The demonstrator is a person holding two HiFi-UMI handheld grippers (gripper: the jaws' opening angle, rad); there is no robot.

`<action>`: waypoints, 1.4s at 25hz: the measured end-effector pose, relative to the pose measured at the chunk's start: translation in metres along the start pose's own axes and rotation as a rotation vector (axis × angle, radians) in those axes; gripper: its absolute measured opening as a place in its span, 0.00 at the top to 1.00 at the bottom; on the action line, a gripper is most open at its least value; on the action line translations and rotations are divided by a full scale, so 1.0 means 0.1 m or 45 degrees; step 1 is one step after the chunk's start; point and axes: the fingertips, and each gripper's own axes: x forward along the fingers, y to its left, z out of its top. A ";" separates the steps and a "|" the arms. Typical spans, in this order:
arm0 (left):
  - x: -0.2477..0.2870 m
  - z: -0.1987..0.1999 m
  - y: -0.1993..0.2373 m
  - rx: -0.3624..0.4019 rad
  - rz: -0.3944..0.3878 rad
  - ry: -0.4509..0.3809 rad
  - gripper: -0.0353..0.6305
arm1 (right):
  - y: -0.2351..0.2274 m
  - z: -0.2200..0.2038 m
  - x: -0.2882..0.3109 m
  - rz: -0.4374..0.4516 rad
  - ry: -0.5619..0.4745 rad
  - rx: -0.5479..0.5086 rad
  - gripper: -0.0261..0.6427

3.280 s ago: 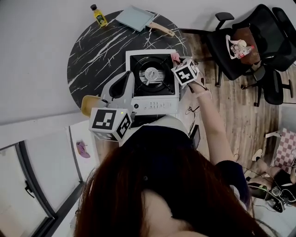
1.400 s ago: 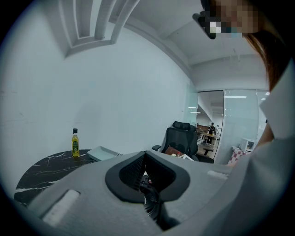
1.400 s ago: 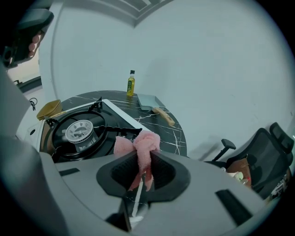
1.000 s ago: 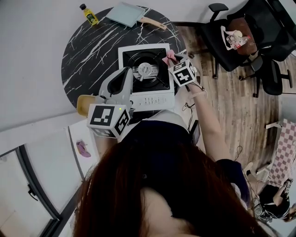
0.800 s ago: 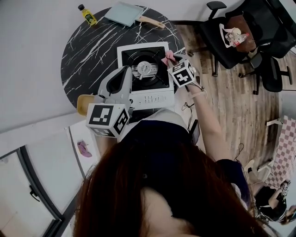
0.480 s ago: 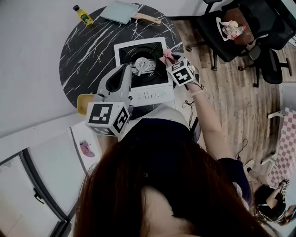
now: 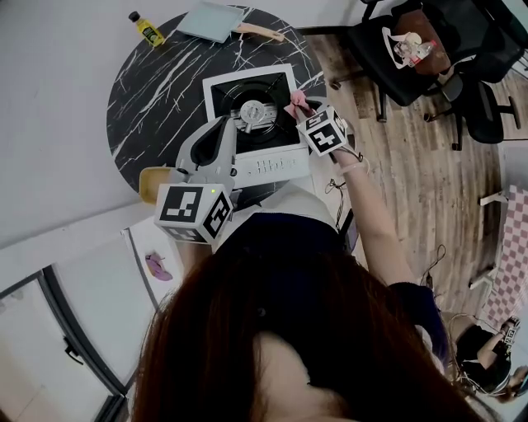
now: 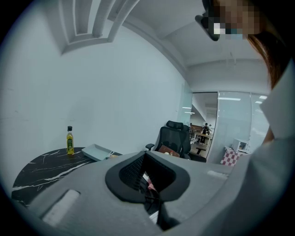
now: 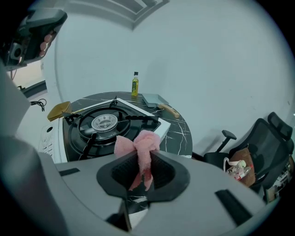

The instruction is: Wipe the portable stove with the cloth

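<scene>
Where the round black marble table (image 7: 157,82) meets the wall, a small yellow bottle (image 7: 148,27) stands beside a pale blue square pan (image 7: 210,21). Nearer, the left hand-held gripper (image 7: 223,136) hangs at the left edge of the white portable gas stove (image 7: 272,163), its jaws closed on nothing. At the stove's right edge, beside the black burner (image 7: 252,111), the right hand-held gripper (image 7: 304,114) is clenched on the bunched pink cloth (image 7: 294,101). Whether the cloth touches the stove cannot be told.
</scene>
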 end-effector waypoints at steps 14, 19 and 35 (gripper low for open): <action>-0.16 0.04 -0.12 0.004 -0.035 0.014 0.93 | 0.15 -0.13 -0.21 -0.011 0.014 -0.024 0.86; -0.18 0.04 -0.14 0.010 -0.045 0.023 0.93 | 0.21 -0.18 -0.24 -0.007 0.014 -0.005 0.86; -0.15 0.04 -0.19 0.015 -0.100 0.035 0.93 | 0.29 -0.26 -0.36 -0.038 0.032 0.012 0.86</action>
